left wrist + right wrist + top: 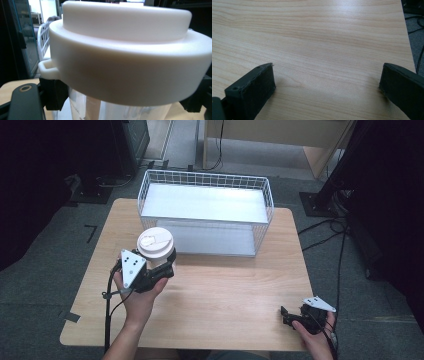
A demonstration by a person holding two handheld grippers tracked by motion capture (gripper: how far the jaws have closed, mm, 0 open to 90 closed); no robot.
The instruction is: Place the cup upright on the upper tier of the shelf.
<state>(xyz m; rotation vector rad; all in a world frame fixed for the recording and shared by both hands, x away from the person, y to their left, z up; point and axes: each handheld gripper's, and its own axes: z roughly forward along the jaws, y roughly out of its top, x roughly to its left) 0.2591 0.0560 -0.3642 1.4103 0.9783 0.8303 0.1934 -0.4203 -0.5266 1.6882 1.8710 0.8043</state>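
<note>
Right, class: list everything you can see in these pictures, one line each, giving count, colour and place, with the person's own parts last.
Table: one, light wood, centre.
Wire basket: one, white, at the table's far edge.
Cup: one, clear with a white lid, near the basket's front left corner, held above the table.
Cables: several, black, on the grey floor to the right.
Left gripper: one, black, shut on the cup below its lid.
Right gripper: one, black, open, at the table's near right corner.

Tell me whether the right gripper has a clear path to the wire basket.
Probably yes. The right gripper sits open at the table's near right edge, and bare wooden tabletop lies between it and the wire basket. The lidded cup stands off to the left.
</note>
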